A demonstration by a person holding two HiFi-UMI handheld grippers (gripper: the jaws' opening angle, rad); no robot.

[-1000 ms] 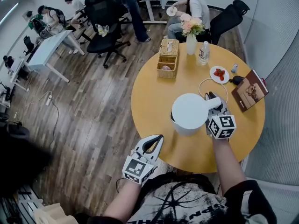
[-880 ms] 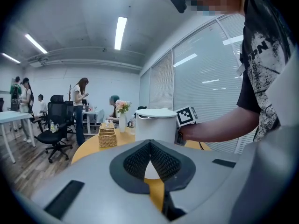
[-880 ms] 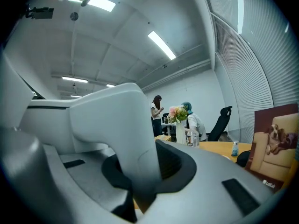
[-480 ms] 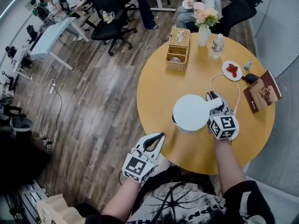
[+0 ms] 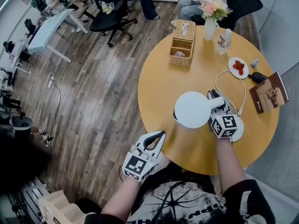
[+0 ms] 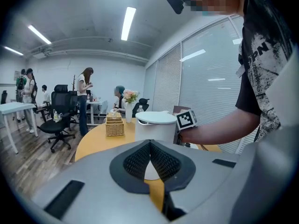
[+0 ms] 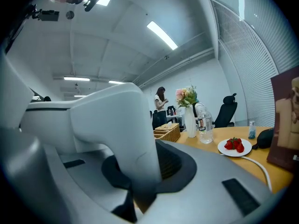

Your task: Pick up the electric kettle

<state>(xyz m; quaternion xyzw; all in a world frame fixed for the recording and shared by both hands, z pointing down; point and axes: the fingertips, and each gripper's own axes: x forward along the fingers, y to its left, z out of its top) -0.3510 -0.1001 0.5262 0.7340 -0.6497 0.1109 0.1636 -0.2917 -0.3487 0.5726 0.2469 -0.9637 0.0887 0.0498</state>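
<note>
Firmly grips the white handle of the electric kettle (image 5: 192, 109) with the right gripper (image 5: 215, 98), jaws clamped on it from the right. Places the kettle, lid shut, over the near half of the round yellow table (image 5: 156, 85). Holds the left gripper (image 5: 160, 135) off the table's near edge, jaws pressed together on nothing. Crowding the handle side: a white cable (image 5: 245, 96) looping to a white disc (image 5: 239, 134) just beside the right gripper. Farther back, well apart from the kettle: strawberry plate (image 5: 238, 67), book (image 5: 268, 92), wicker basket (image 5: 181, 43), flower vase (image 5: 210, 29), water bottle (image 5: 224, 40)
</note>
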